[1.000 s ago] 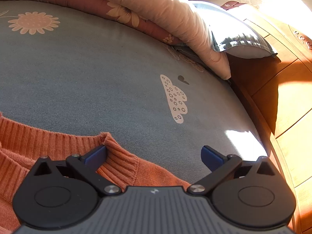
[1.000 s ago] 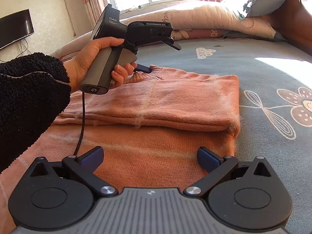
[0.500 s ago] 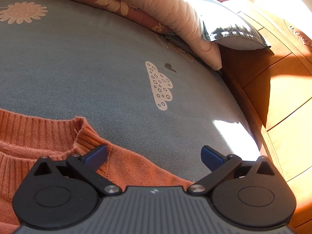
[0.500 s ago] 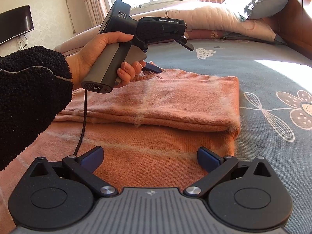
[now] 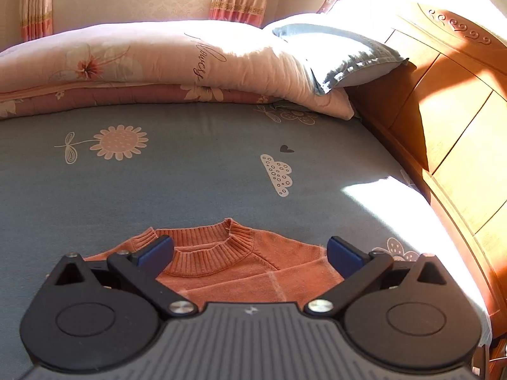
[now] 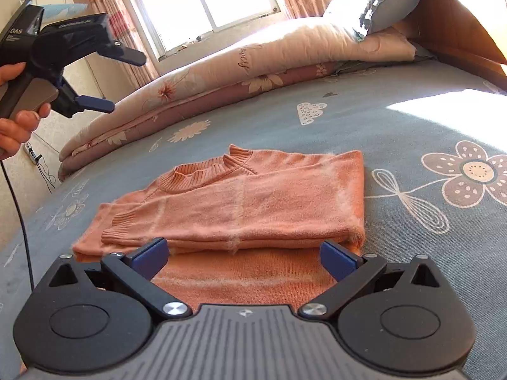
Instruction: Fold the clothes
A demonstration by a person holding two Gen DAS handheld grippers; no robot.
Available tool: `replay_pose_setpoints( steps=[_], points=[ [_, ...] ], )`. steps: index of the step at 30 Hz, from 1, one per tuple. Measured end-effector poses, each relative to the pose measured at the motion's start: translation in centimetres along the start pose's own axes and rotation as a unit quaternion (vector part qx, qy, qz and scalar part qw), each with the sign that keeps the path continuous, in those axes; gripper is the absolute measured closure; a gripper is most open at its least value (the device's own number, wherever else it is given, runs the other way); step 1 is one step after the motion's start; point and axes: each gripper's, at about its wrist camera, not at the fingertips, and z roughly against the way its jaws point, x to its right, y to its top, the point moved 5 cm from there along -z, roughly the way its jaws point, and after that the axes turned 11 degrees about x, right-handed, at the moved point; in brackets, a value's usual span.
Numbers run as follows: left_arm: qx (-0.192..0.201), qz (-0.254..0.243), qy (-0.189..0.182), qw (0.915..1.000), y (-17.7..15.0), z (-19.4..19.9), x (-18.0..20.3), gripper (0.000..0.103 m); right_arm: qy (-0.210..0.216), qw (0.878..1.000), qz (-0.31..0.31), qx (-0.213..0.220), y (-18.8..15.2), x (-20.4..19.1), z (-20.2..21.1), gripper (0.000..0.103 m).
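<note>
An orange knit sweater (image 6: 240, 209) lies folded flat on the blue-grey bed sheet (image 6: 396, 117), sleeves laid across the body, ribbed collar (image 5: 206, 253) toward the far side. My left gripper (image 5: 250, 255) hangs open above the collar end, holding nothing. In the right wrist view the left gripper (image 6: 122, 79) appears raised in the air at upper left, held by a hand (image 6: 16, 123). My right gripper (image 6: 244, 258) stands open over the sweater's near part, empty.
A folded floral quilt (image 5: 158, 63) and a grey pillow (image 5: 342, 53) lie along the far side of the bed. A wooden headboard (image 5: 459, 126) runs along the right. The window (image 6: 202, 0) and curtains stand behind; a cable hangs from the left gripper.
The left gripper has lifted off the collar and pulled back high above the sweater. The right gripper has also backed away and risen, so the whole folded sweater shows.
</note>
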Motion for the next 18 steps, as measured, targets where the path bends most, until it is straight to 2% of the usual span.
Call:
replay_pose_setpoints(
  steps=[3,6,13,15,18],
  points=[
    [-0.01,-0.031,0.021,0.9993,-1.4,3.4,-0.7,0.001,-0.01,1.0,0.002,-0.016,-0.2,-0.7,-0.4,0.0],
    [-0.023,-0.045,0.035,0.9981,-5.6,4.0,-2.5,0.001,-0.026,0.997,0.032,-0.058,-1.9,-1.7,-2.0,0.0],
    [-0.068,-0.018,0.063,0.9956,-18.6,0.5,-7.4,0.001,-0.064,0.992,0.083,-0.074,-4.1,-2.5,-3.7,0.0],
    [-0.077,-0.013,0.078,0.9939,-21.2,-0.4,-8.4,0.001,-0.074,0.99,0.098,-0.077,-4.7,-2.7,-4.1,0.0],
    [-0.086,-0.04,0.092,0.9912,-24.3,-1.0,-8.9,0.001,-0.089,0.986,0.119,-0.081,-5.5,-3.0,-4.8,0.0]
  ],
)
